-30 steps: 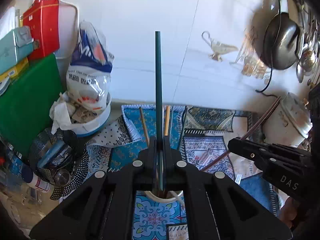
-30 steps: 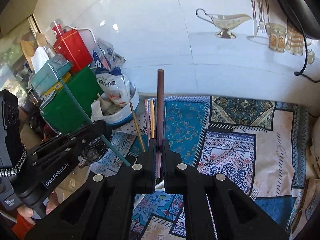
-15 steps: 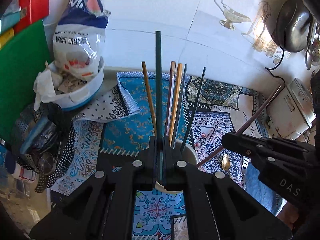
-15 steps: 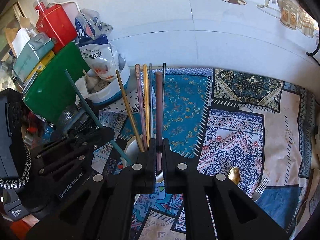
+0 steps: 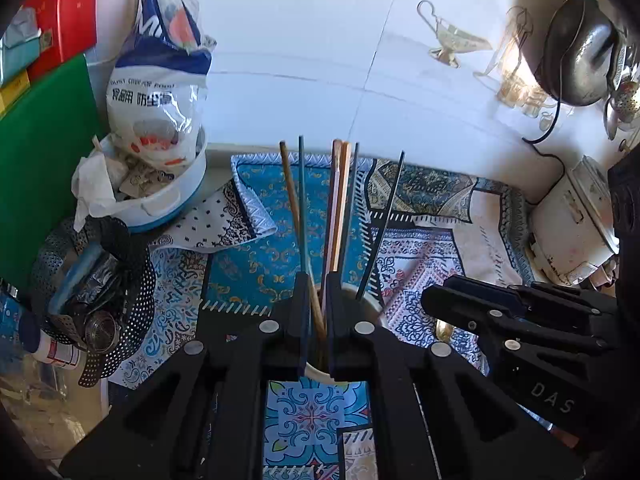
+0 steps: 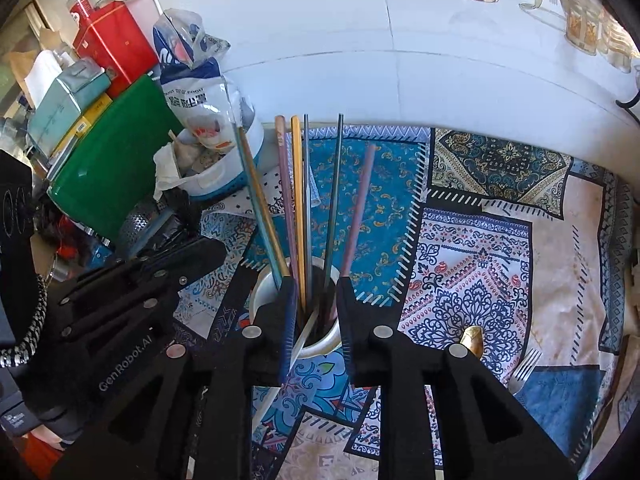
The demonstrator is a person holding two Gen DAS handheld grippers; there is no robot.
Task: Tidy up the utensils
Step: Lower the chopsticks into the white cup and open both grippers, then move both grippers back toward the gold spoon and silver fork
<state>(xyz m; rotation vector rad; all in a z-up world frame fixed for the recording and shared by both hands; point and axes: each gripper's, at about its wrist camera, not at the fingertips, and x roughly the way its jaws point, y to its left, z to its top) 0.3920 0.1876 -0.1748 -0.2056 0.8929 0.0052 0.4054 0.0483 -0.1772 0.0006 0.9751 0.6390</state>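
**A:** how are the claws set at the moment?

**B:** both are tipped steeply down over the white cup (image 6: 264,292), which is seen at 6 o'clock in the right wrist view. The right gripper (image 6: 316,282) is released. Its jaws have just been opening, and the mauve chopstick (image 6: 360,200) is left leaning free between them, inside the cup. The left gripper (image 5: 318,280) is nearly clenched. The green chopstick (image 5: 302,200) is seen along its inner pad, but whether it's actually pinched can't be told.

**A:** and what's left to be sorted?

**B:** a gold spoon (image 6: 472,338) and a fork (image 6: 526,364) are lying flat on the patterned cloth (image 6: 500,240), out at 4 o'clock. Light, stiff, slick metal is expected, so the handles are probably best pinched squarely, mid-length.
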